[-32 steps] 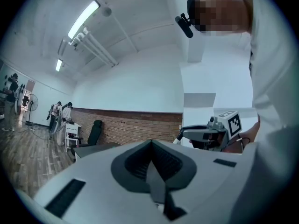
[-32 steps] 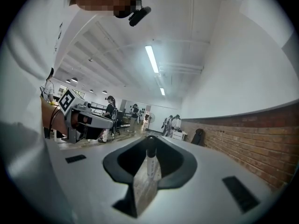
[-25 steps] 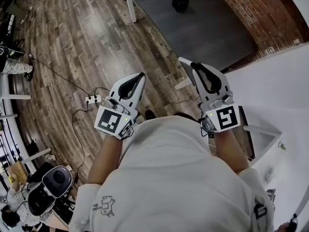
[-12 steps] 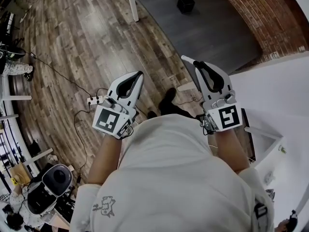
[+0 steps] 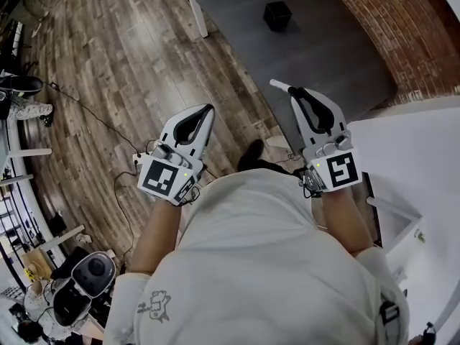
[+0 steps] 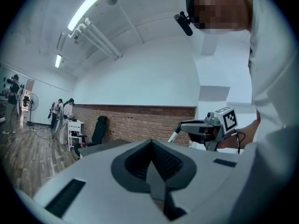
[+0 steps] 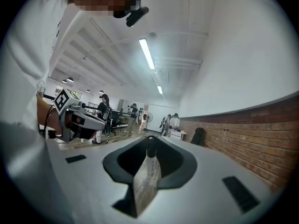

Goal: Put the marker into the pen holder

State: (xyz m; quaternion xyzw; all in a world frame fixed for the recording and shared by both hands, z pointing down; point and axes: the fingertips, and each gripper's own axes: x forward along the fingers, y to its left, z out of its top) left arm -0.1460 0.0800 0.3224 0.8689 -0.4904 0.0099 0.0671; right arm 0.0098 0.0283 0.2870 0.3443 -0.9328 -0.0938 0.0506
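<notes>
**Marker in my right claw, well short of the pen holder**

My right claw (image 5: 296,92) is clamped partway closed on the marker (image 5: 279,85), which I hold out in front of my chest, above the wooden floor (image 5: 108,63). From my head, a short white end of it pokes out past the claw's tips, tilted up and to my left. In the right gripper view the marker (image 7: 148,169) lies lengthwise between the two pads of the right claw (image 7: 150,143). It has a pale, greyish-white barrel running towards the camera and a dark rounded part at the far end. There is a faint line of print along the barrel, too blurred to read.

My left claw (image 5: 208,110) is closed on itself. In the left gripper view the left claw (image 6: 152,146) has its pads meeting, with nothing between them.

The pen holder (image 5: 277,15), a small black box-like cup, stands on the dark grey bench (image 5: 330,49) ahead of me, well apart from the marker. Each claw's cube carries a black-and-white square pattern. My white shirt (image 5: 259,264) has a small drawn figure near the left sleeve, too small to make out.
</notes>
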